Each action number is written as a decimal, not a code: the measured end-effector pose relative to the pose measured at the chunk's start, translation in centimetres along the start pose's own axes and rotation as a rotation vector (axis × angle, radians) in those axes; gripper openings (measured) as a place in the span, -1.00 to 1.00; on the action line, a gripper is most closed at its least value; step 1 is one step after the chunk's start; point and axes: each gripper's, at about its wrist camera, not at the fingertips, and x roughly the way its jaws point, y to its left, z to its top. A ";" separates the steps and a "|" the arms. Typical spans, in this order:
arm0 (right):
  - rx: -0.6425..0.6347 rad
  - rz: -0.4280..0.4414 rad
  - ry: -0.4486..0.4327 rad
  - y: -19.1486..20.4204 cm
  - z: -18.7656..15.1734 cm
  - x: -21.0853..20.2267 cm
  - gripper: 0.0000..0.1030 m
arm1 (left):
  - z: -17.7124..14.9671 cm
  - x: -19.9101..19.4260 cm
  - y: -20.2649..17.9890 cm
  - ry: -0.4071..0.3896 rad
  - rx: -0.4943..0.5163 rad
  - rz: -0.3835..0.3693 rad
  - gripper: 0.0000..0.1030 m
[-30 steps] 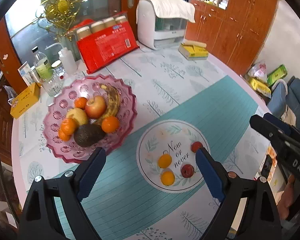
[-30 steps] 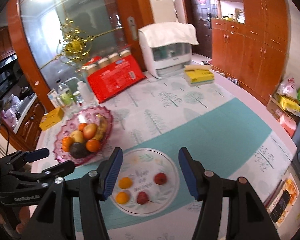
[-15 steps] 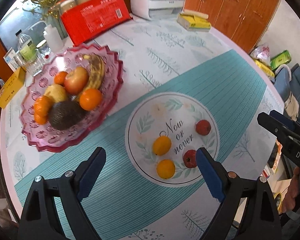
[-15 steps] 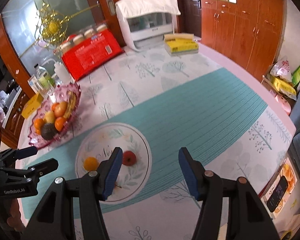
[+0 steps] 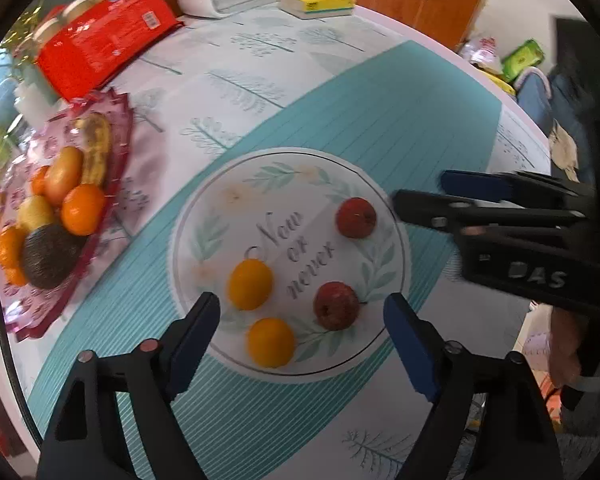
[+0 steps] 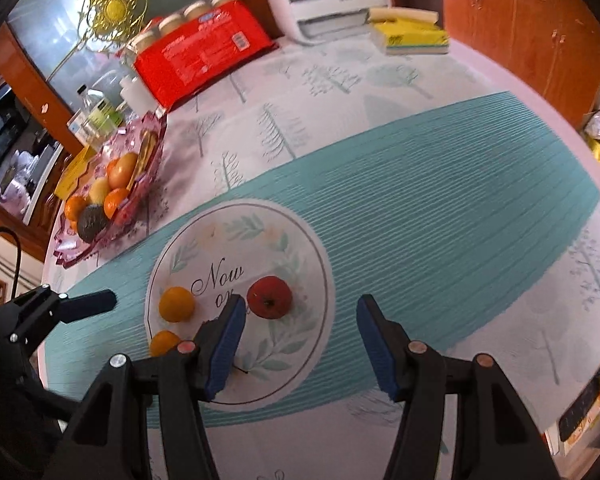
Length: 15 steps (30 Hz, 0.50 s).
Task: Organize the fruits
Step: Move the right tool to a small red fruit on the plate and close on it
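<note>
A white round mat [image 5: 220, 216] printed "Now or never" lies on the teal cloth. On it are two yellow-orange citrus fruits [image 5: 250, 284] [image 5: 271, 342] and two small red apples [image 5: 336, 306] [image 5: 356, 217]. My left gripper [image 5: 302, 322] is open and empty, low over the near fruits. My right gripper [image 6: 298, 320] is open and empty, just right of the far red apple [image 6: 269, 297]. It also shows in the left wrist view [image 5: 420, 192]. A pink fruit bowl [image 5: 118, 148] at the left holds oranges, an apple, a banana and an avocado.
A red package [image 5: 100, 36] with jars, a white appliance [image 6: 332, 4] and yellow books [image 6: 412, 36] stand at the back of the table. Bottles [image 6: 96, 108] stand behind the bowl [image 6: 156, 136]. The table's edge runs along the right, with wooden cabinets [image 6: 520, 20] beyond.
Both grippers have dropped closer to the white mat. The right gripper has moved left toward the far red apple. Both stay open.
</note>
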 end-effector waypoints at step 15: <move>-0.062 0.086 0.148 0.8 0.6 5.6 -0.36 | 0.7 3.4 0.5 0.081 -0.031 -0.094 0.31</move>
